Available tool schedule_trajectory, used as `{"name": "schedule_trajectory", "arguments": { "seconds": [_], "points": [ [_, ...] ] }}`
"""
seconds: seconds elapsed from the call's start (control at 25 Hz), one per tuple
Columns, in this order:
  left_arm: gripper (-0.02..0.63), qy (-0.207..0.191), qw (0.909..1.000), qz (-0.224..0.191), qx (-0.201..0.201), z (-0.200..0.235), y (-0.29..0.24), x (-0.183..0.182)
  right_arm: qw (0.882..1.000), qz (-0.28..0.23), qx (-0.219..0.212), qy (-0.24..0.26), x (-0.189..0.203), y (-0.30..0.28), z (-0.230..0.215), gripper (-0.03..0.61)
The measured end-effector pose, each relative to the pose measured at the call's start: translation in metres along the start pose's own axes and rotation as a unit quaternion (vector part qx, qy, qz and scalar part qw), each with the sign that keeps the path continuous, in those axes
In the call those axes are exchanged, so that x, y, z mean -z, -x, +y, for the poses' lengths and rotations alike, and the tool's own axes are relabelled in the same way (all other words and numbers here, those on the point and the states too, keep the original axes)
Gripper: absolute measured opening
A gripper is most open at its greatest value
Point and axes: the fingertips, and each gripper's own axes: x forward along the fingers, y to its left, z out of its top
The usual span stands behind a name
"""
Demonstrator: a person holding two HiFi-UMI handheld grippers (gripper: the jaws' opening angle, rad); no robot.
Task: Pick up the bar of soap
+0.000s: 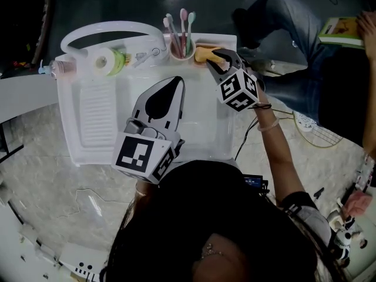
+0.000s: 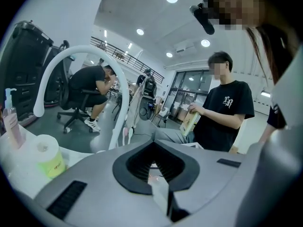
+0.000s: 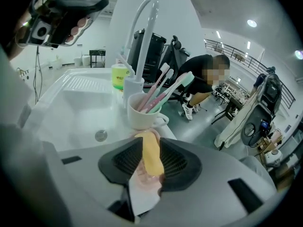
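**Right claw** (image 3: 150, 142): jaws apart, one on each side of the soap (image 3: 152, 161). No firm clamp is evident.

**Soap position:** on the back right ledge of the sink (image 1: 88, 143), just beside the cup (image 1: 181, 48). The claw comes in from the right, presumably to clear the toothbrushes (image 1: 183, 22).

**Left claw** (image 1: 175, 81): jaws together, empty, held over the basin, probably to stay out of the way.

**Writing:** the label on the roll (image 1: 106, 61) and the print on the bystander's shirt (image 2: 232, 103) are too small to read.

Before me:
- white sink (image 1: 97, 113), ribbed washboard at its left
- on the sink's back ledge: cup (image 1: 181, 47) of toothbrushes (image 1: 183, 22), arched faucet (image 1: 111, 28), green-labelled paper roll (image 1: 104, 61)
- beyond the sink's right corner: seated person's book (image 1: 341, 31)
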Motion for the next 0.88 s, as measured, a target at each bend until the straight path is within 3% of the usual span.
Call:
{"name": "schedule_trajectory", "arguments": {
  "seconds": [0.36,0.88],
  "points": [
    [-0.003,0.009,0.9999,0.015,0.001,0.006,-0.003,0.011,0.997,0.053,-0.039,0.047,0.013,-0.022,0.003,0.135],
    [-0.003,0.020,0.9996,0.021,0.003,0.020,-0.012,0.021,0.983,0.116,-0.100,0.105,0.021,-0.045,0.009,0.170]
  ]
}}
